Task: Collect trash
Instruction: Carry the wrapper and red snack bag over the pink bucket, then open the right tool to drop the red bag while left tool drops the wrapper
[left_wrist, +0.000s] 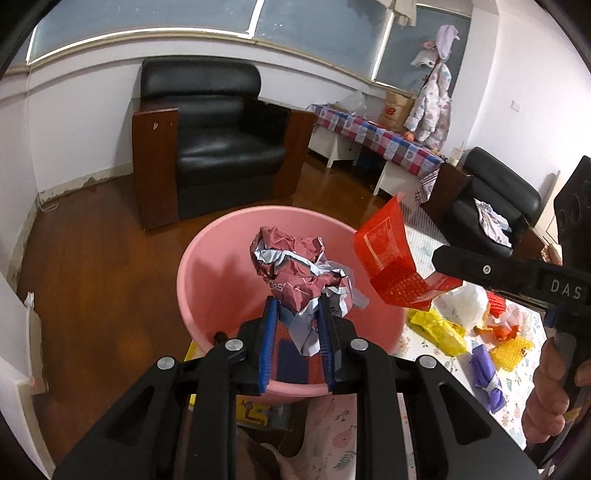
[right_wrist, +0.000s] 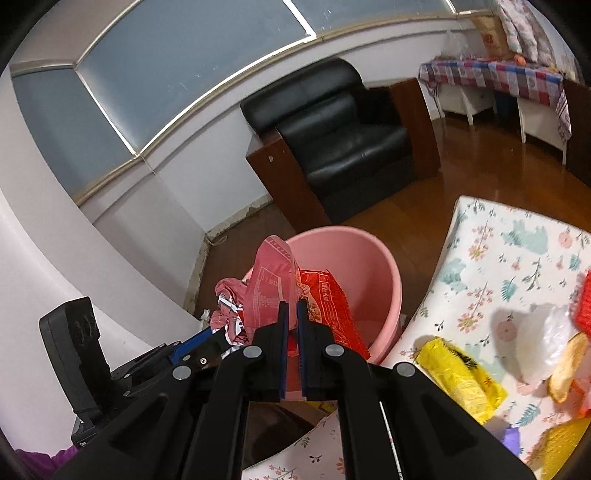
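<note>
The counter (right_wrist: 517, 266), under its flowered cloth, is the biggest thing in my reach, and it carries what I have yet to gather: a yellow bag (right_wrist: 461, 380), a white plastic bag (right_wrist: 543, 343), a purple wrapper (left_wrist: 487, 373) and some orange and red scraps beside them. They lie loose and close together, so I judge each can be pinched off singly.

Next in size is the pink bucket (left_wrist: 207, 280), standing on the wooden floor just off the counter's edge, placed low so that trash needs only to be released above it.

My left tool (left_wrist: 297, 332) is clamped on a crumpled ball of red and grey paper (left_wrist: 291, 269), held right over the bucket's mouth; the paper bulges above the blue pads, gripped by its lower folds. It looks ready to be dropped.

My right tool (right_wrist: 292, 321) is pressed together on a red plastic wrapper (right_wrist: 325, 295), a thin stiff sheet that stands up from the pads. It hangs near the bucket's rim, beside the left tool, so both pieces can go in together, I would say.
</note>
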